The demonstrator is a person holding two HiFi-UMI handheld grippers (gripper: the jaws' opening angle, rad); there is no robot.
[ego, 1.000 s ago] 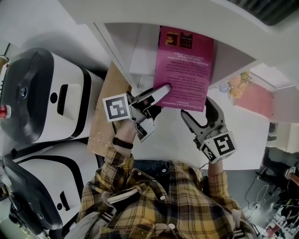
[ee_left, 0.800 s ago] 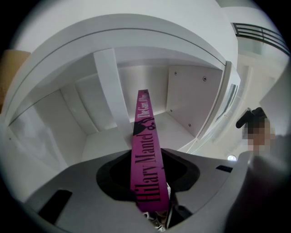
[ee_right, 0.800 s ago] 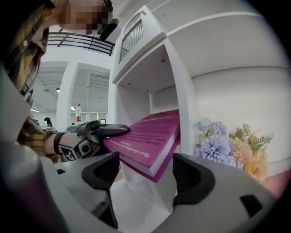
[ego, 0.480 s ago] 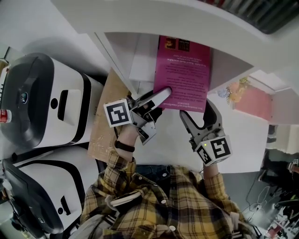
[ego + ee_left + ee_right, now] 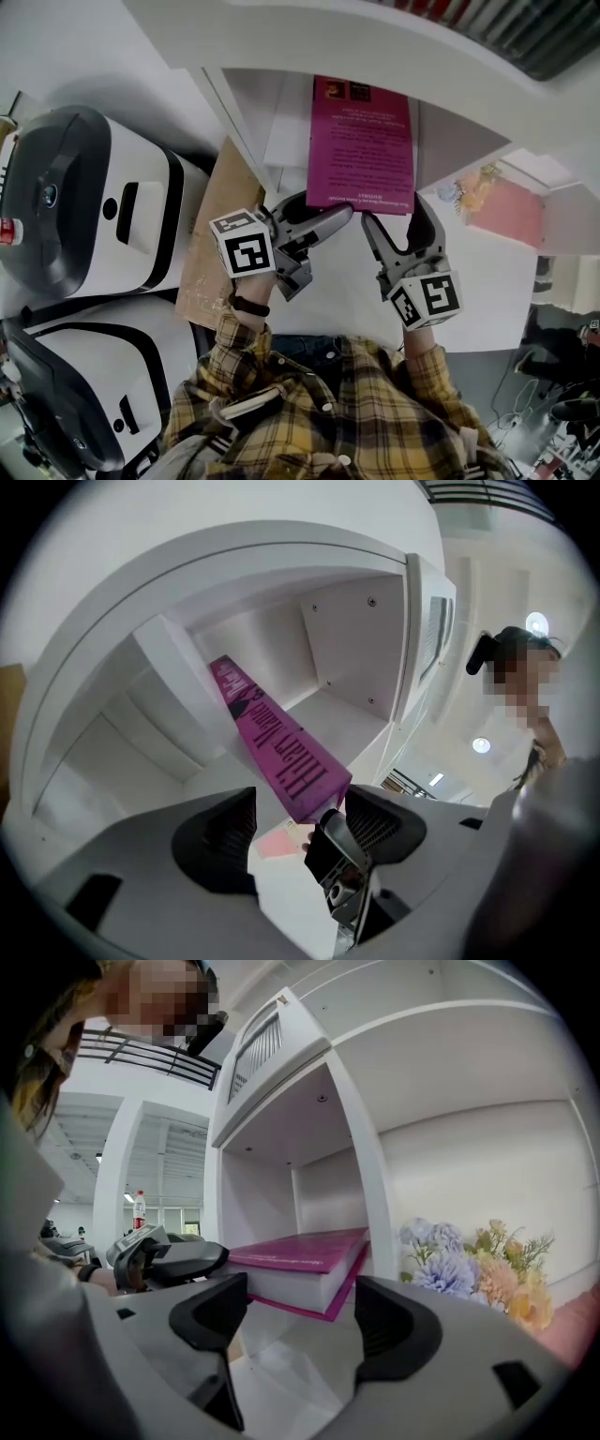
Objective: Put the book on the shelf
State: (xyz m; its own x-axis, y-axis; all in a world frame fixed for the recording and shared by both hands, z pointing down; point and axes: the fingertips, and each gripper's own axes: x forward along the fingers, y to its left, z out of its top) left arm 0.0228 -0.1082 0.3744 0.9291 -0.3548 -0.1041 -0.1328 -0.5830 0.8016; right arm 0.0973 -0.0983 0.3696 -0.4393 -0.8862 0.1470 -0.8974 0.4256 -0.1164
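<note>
The magenta book [image 5: 361, 141] lies flat in a compartment of the white shelf [image 5: 281, 117], its near end at the shelf's front edge. My left gripper [image 5: 317, 223] sits just below that end, its jaws opening and its pads off the book. In the left gripper view the book's spine [image 5: 277, 752] runs away from the left gripper [image 5: 300, 832]. My right gripper [image 5: 398, 225] is open beside it, at the book's near right corner. The right gripper view shows the book [image 5: 300, 1260] just beyond the empty right gripper [image 5: 300, 1321].
Two large white-and-black machines [image 5: 84, 197] stand at the left, with a brown cardboard sheet [image 5: 211, 234] against the shelf's side. A bunch of pastel flowers [image 5: 469, 178] and a pink object [image 5: 511, 202] sit to the right of the compartment. The person's plaid sleeves fill the bottom.
My left gripper has let go of the book and drawn back toward the person, jaws wider. The book now sits a little deeper in the compartment. The right gripper has barely moved.
</note>
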